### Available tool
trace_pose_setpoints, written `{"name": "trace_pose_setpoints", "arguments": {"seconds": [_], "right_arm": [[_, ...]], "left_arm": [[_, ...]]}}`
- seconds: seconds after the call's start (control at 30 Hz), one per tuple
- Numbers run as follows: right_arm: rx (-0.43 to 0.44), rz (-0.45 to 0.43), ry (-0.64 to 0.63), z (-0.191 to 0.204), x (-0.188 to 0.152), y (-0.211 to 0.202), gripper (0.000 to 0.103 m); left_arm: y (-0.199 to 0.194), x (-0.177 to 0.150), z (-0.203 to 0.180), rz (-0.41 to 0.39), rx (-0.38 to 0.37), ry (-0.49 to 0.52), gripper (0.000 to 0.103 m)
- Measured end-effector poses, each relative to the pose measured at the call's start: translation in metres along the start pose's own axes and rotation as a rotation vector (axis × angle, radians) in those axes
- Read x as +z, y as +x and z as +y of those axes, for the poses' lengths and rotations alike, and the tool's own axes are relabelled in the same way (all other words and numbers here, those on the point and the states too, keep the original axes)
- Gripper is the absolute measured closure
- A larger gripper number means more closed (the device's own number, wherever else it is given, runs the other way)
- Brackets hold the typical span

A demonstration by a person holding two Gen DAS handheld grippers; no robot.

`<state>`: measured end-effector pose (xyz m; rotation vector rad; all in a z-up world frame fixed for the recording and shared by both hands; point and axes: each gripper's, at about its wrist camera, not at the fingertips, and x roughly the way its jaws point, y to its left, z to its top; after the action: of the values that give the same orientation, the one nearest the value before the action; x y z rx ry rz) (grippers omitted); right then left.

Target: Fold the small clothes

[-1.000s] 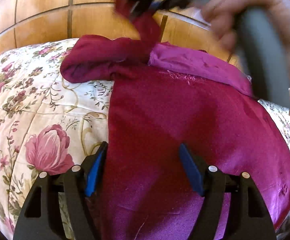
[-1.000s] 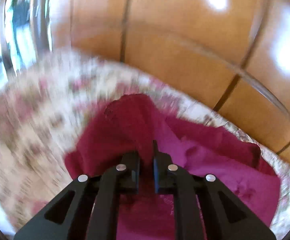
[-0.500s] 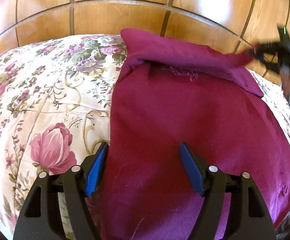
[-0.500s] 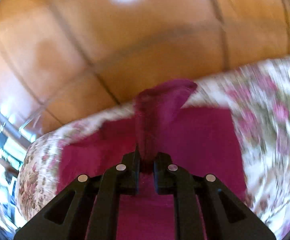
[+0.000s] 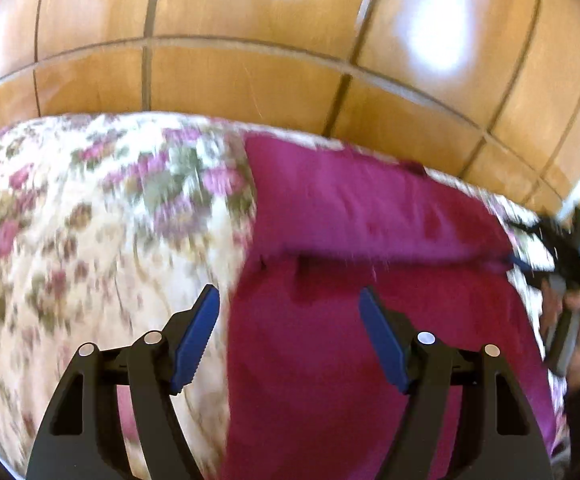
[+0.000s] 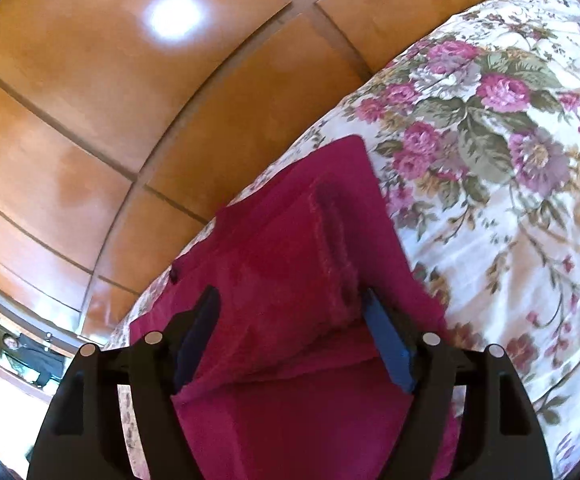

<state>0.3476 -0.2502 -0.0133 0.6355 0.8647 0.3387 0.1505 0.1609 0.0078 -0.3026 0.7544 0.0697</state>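
Since a second ago the right gripper (image 6: pixel 290 332) has swung across the garment (image 5: pixel 370 320), carrying its top flap from the far left corner over to the right side; its jaws, then clamped on a bunch of cloth, are now opening. The flap lies between the blue pads (image 6: pixel 388 344), which no longer press on it: the right-hand pad is just beside the flap's fuzzy edge, the other stands clear of the cloth. The left gripper (image 5: pixel 290 332) has lifted a little, and the bed (image 5: pixel 89 240) now looks blurred in its view.

The garment, dark magenta, lies flat on the bed's floral cover, its far edge near the wooden headboard (image 5: pixel 249 80). The folded flap makes a lighter band across the garment's far end, running from its left edge to its right corner.

The left gripper hovers over the garment's near left edge with its jaws wide apart and nothing between them; one finger is over the floral cover, the other over the cloth.

In the left view the right gripper (image 5: pixel 530 264) sits at the garment's right corner, at the end of the flap, with a hand (image 5: pixel 570 320) on its grey handle.
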Motion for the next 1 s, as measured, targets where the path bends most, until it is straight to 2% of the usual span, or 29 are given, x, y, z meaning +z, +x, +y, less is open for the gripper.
{"name": "trace_pose_setpoints", "arguments": {"seconds": [0.07,0.2,0.27,0.3,0.33,0.37,0.4,0.43,0.47,0.53,0.57,0.67,0.7,0.73,0.77,0.83,0.9,0.93,0.97,1.0], "right_arm": [[-0.04,0.018,-0.026,-0.004,0.003,0.005,0.059],[-0.093,0.036,-0.075,-0.005,0.003,0.012,0.073],[-0.114,0.041,-0.099,-0.005,0.004,0.013,0.084],[-0.119,0.046,-0.109,-0.005,0.004,0.015,0.086],[-0.125,0.051,-0.123,-0.004,0.006,0.017,0.089],[-0.129,0.052,-0.138,-0.001,0.006,0.017,0.093],[-0.122,0.048,-0.156,0.004,0.008,0.015,0.094],[-0.107,0.037,-0.171,0.009,0.009,0.012,0.095],[-0.081,0.018,-0.189,0.016,0.01,0.006,0.095],[-0.02,-0.03,-0.245,0.033,0.01,-0.009,0.095],[-0.051,-0.038,-0.28,0.038,0.008,-0.008,0.095],[-0.218,0.032,-0.303,0.03,0.0,0.019,0.101],[-0.278,0.068,-0.286,0.02,-0.005,0.03,0.101],[-0.3,0.086,-0.258,0.01,-0.009,0.037,0.103],[-0.285,0.081,-0.228,0.002,-0.011,0.039,0.103],[-0.259,0.042,-0.22,-0.002,-0.017,0.034,0.102],[-0.268,0.033,-0.245,0.004,-0.019,0.028,0.096],[-0.282,0.022,-0.263,0.009,-0.021,0.024,0.083],[-0.297,0.0,-0.283,0.013,-0.023,0.017,0.063],[-0.325,-0.045,-0.311,0.022,-0.024,0.006,0.055]], "left_arm": [[0.016,0.022,0.006,0.022,-0.021,-0.032,0.031],[0.059,0.055,0.02,0.087,-0.021,-0.117,0.032],[0.082,0.067,0.028,0.119,-0.047,-0.17,0.031],[0.092,0.07,0.03,0.137,-0.056,-0.188,0.035],[0.105,0.074,0.031,0.16,-0.067,-0.198,0.05],[0.116,0.075,0.031,0.188,-0.082,-0.197,0.081],[0.124,0.076,0.031,0.215,-0.077,-0.191,0.09],[0.125,0.078,0.031,0.199,-0.055,-0.188,0.094],[0.122,0.081,0.031,0.166,-0.039,-0.173,0.094],[0.121,0.082,0.036,0.154,0.0,-0.17,0.095],[0.124,0.081,0.039,0.163,0.016,-0.168,0.095],[0.127,0.075,0.041,0.18,0.102,-0.118,0.091],[0.124,0.073,0.039,0.174,0.129,-0.11,0.083],[0.119,0.072,0.038,0.158,0.158,-0.107,0.078],[0.11,0.07,0.037,0.125,0.189,-0.106,0.073],[0.089,0.066,0.033,0.052,0.212,-0.073,0.073],[0.073,0.062,0.021,-0.007,0.206,-0.017,0.073],[0.066,0.057,0.012,-0.025,0.205,0.027,0.073],[0.063,0.055,0.004,-0.029,0.198,0.059,0.073],[0.061,0.051,-0.003,-0.033,0.187,0.09,0.073]]}}
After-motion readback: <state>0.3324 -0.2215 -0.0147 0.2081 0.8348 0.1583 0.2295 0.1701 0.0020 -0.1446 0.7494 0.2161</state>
